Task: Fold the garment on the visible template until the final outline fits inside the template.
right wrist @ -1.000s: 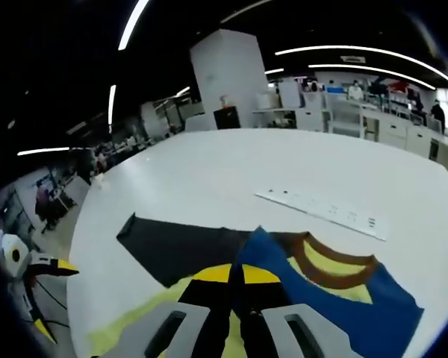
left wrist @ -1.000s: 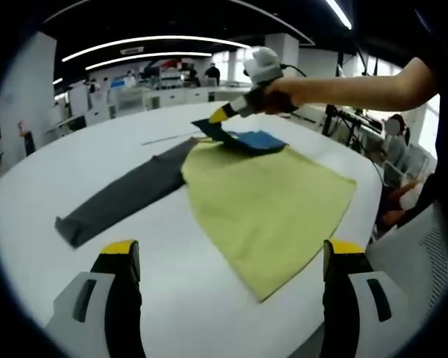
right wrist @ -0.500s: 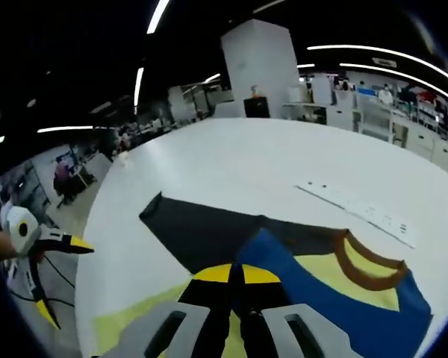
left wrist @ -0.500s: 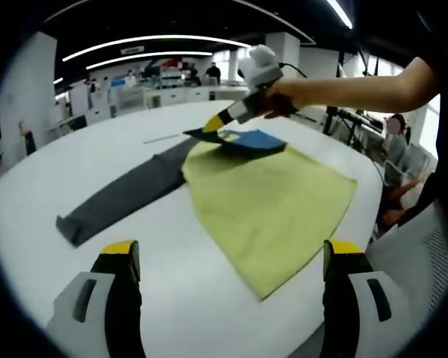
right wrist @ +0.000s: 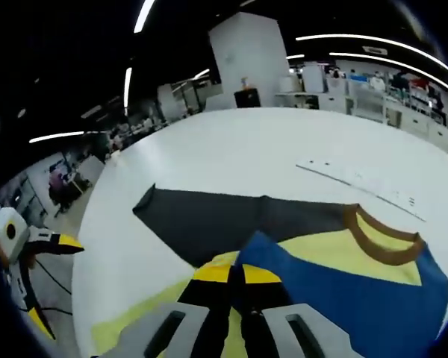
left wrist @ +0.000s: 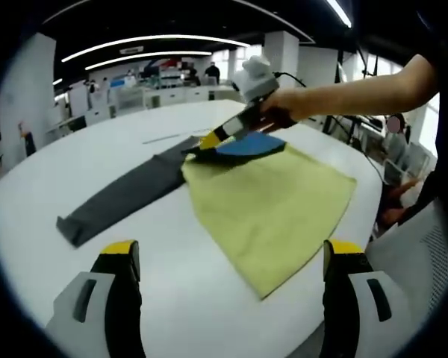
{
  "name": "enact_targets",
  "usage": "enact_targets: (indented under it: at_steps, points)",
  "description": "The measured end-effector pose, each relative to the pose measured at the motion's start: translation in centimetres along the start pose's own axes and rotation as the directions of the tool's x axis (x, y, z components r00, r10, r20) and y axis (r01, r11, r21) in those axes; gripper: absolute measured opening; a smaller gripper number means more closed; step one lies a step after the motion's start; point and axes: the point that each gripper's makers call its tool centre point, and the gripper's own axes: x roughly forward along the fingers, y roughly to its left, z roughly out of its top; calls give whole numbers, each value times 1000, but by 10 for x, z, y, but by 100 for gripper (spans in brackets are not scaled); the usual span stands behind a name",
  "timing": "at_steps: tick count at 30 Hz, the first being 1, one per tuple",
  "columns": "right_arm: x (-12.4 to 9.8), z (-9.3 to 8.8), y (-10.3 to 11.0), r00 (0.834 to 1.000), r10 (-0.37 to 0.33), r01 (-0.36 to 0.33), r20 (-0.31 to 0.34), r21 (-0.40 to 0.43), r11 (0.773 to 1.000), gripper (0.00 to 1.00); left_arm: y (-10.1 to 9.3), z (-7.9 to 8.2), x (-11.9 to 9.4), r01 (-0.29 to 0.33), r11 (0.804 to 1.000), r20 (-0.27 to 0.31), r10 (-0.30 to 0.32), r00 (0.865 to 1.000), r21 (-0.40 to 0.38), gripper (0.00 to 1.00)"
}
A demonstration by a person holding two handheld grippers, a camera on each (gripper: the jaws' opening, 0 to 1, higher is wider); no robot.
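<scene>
A garment lies on the white table [left wrist: 67,160]: yellow body [left wrist: 272,201], long grey sleeve [left wrist: 123,194], blue part [left wrist: 246,144] folded over its far end. My right gripper [left wrist: 207,142], held by a hand, is shut on the blue fabric's edge, low over the spot where the grey sleeve meets the body. In the right gripper view its jaws [right wrist: 235,272] pinch the blue fabric [right wrist: 343,291], with the brown collar [right wrist: 381,242] and grey sleeve [right wrist: 216,216] beyond. My left gripper [left wrist: 231,250] is open at the near table edge, holding nothing.
A thin white marked strip [right wrist: 358,179] lies on the table beyond the garment. The left gripper [right wrist: 41,242] shows past the table's edge. Desks, shelves and people stand in the background. A seated person [left wrist: 396,130] is at the right.
The right gripper has come down and toward the grey sleeve with the blue fabric, which now lies flatter on the yellow body. The left gripper has stayed put.
</scene>
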Motion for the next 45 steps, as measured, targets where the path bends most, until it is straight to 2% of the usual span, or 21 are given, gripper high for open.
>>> enact_targets:
  at_steps: [6, 12, 20, 22, 24, 36, 45]
  points:
    - [-3, 0, 4, 1000, 11, -11, 5, -15, 1000, 4, 2, 1, -2, -9, 1000, 3, 9, 1000, 4, 99]
    - [-15, 9, -9, 999, -8, 7, 31, 9, 1000, 24, 3, 4, -4, -17, 1000, 10, 17, 1000, 8, 99]
    - [-41, 11, -17, 999, -10, 9, 34, 13, 1000, 46, 1, 14, -4, -19, 1000, 46, 19, 999, 0, 99]
    - [-49, 8, -23, 999, -21, 20, 30, 18, 1000, 52, 0, 16, -4, -19, 1000, 53, 19, 998, 0, 99]
    - [-60, 3, -34, 998, -62, 61, 19, 33, 998, 56, 1, 17, -4, -21, 1000, 61, 21, 998, -2, 99]
    - [-122, -26, -87, 986, -163, 161, 25, 70, 984, 57, 3, 15, 0, -14, 1000, 53, 14, 998, 4, 99]
    - [-163, -55, -125, 971, -240, 238, 3, 107, 965, 53, 5, 15, -1, -12, 1000, 57, 12, 998, 5, 99]
